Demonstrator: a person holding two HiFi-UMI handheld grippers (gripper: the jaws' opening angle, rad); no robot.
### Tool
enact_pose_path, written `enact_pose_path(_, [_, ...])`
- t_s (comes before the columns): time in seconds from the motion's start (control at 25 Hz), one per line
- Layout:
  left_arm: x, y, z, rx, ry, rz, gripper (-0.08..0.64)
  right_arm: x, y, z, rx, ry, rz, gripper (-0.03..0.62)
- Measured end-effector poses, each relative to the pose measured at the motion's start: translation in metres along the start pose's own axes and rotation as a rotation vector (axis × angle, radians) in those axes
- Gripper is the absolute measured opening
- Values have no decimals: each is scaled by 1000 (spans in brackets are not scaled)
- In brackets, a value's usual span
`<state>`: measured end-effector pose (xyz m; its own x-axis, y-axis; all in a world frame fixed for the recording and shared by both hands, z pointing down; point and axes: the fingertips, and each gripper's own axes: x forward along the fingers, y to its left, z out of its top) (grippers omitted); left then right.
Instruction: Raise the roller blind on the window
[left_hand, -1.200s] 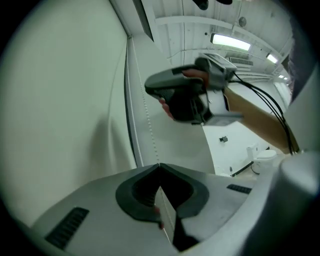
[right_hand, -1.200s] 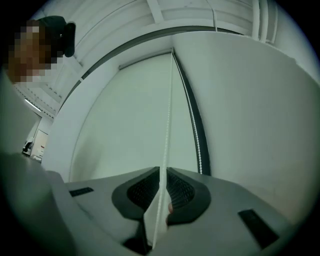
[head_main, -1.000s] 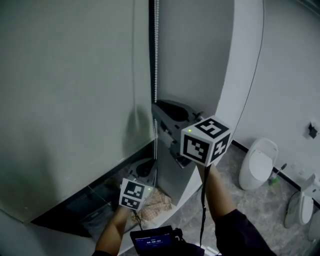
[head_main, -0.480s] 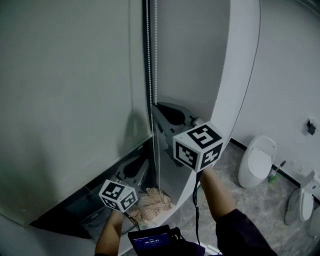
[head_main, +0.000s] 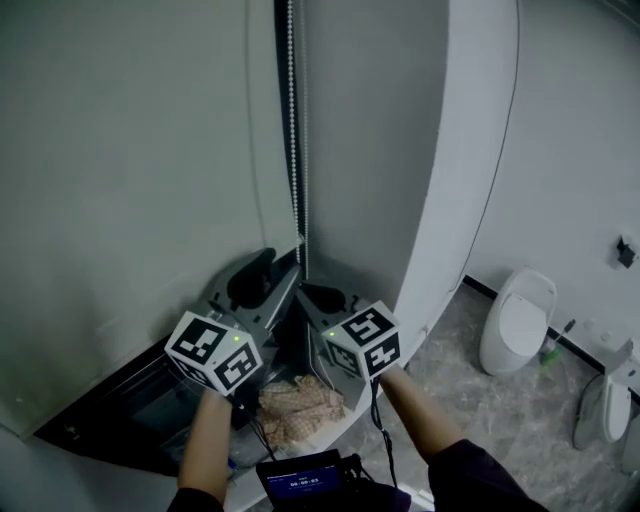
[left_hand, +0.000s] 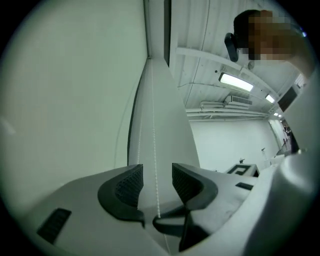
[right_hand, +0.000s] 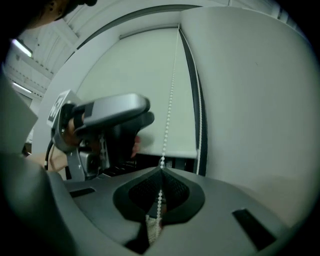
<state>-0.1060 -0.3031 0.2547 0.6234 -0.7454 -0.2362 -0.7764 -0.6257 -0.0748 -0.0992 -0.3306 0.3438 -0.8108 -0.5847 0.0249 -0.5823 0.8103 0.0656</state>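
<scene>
One bead chain (right_hand: 168, 119) between right gripper's (right_hand: 161, 171) closed jaws

We are in a washroom: a white ceramic toilet fixture (head_main: 515, 322) and a second fixture (head_main: 598, 412) stand along the wall on a grey stone-patterned floor (head_main: 480, 405).

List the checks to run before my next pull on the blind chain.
1. Right hand-held gripper clamped on the bead chain: ok.
2. Left hand-held gripper released: ok. Its jaws have just been opening, and the chain runs between them untouched.
3. Chain straight above both grippers: ok.
4. Blind fully raised: not ok. It hangs far down.
5. Both grippers on the same strand: cannot tell.
</scene>
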Motion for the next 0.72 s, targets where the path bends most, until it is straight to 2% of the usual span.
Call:
enact_pose_path(0.12, [17,-3,1,45,34,7,141,-3,11,-24,7,28,13,8])
enact_pose_path(0.28, [22,2,2,68,20,62,138,-3,24,-48,10,49,17,8])
enact_pose_path(0.36, [20,1,1,88,22,85,26,-7,29,-55,39,42,16,8])
enact_pose_path(0.52, [14,-6,-10,77,2,94,17,-16,34,-68,78,39,20,8])
enact_pose_path(0.72, [10,-8,-24,175,38,134,15,-25,33,-81,308,52,119,8])
